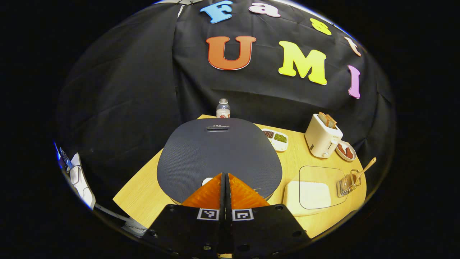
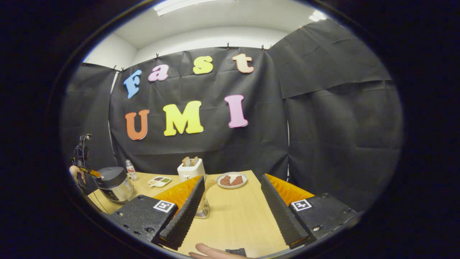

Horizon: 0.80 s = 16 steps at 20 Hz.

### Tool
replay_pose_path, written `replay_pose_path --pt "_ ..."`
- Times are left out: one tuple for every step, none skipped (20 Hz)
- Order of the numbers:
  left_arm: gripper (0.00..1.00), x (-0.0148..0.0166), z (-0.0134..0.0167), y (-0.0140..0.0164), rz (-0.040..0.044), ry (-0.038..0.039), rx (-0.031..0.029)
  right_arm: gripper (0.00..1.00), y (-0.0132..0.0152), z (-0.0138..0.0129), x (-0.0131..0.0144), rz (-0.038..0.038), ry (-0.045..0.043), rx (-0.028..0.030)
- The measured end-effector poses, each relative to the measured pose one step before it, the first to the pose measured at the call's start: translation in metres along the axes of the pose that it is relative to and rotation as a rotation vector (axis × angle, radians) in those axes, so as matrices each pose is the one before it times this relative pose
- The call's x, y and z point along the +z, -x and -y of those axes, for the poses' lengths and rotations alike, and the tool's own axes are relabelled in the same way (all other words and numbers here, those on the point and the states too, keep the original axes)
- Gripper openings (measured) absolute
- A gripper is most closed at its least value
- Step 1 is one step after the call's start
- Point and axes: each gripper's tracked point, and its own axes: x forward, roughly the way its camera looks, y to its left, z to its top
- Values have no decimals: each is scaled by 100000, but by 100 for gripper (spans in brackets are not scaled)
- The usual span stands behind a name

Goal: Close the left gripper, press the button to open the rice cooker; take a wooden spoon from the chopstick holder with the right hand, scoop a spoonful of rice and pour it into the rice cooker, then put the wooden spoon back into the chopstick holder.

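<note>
Left gripper view: the rice cooker (image 1: 219,158) sits dead centre, lid down, the left gripper (image 1: 225,175) pressed together over its near edge. At four o'clock — chopstick holder (image 1: 347,184) with wooden spoon (image 1: 366,168). The right gripper (image 2: 233,181) gapes wide — holding nothing.

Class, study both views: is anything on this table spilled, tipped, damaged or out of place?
Nothing stands out. The rice cooker sits level with its lid down, the toaster is upright, and the wooden spoon leans in the chopstick holder. No spill shows on the table.
</note>
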Motion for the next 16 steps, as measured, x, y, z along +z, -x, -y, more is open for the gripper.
replay_pose_path --pt "0 337 171 198 -695 3779 -107 97 28 -315 -148 -214 -271 608" --pt "0 -18 3 -208 -3514 808 -192 100 -5 -307 -76 -213 -146 565" --pt "0 -271 -212 -3 -643 -1625 250 100 33 -179 -142 -60 -26 429" --pt "0 137 -64 107 431 -1703 846 100 48 -122 -102 -38 111 247" --pt "0 38 22 34 -348 -839 1197 100 -67 -209 -251 -262 182 162" --pt "0 119 21 -53 96 -1183 1383 100 -43 -133 -209 -424 88 241" --pt "0 42 -24 35 832 -1196 1437 100 68 -158 -254 -567 -120 108" --pt "0 201 -20 139 1227 -712 987 100 61 -92 -336 -785 -238 159" --pt "0 502 15 863 2133 -547 264 100 11 -182 -402 -667 -191 457" --pt "0 469 21 770 2654 691 -589 100 13 -142 -348 -554 205 408" --pt "0 366 461 1507 2825 1482 -2714 100 -160 11 -448 -600 533 -9" --pt "1 1195 385 1752 7592 -430 -1498 97 -161 41 -434 -246 414 -292" --pt "9 1351 628 1538 8294 -615 -2522 100 -275 155 -361 -305 -379 -992" --pt "17 741 674 1392 4631 367 -1600 97 -274 -50 -368 -597 -592 -284" --pt "43 821 461 1580 4719 335 -936 100 -246 -357 -611 -869 -451 561" --pt "69 698 -132 1417 4310 -287 1222 100 -298 -367 -670 -1608 -479 692"
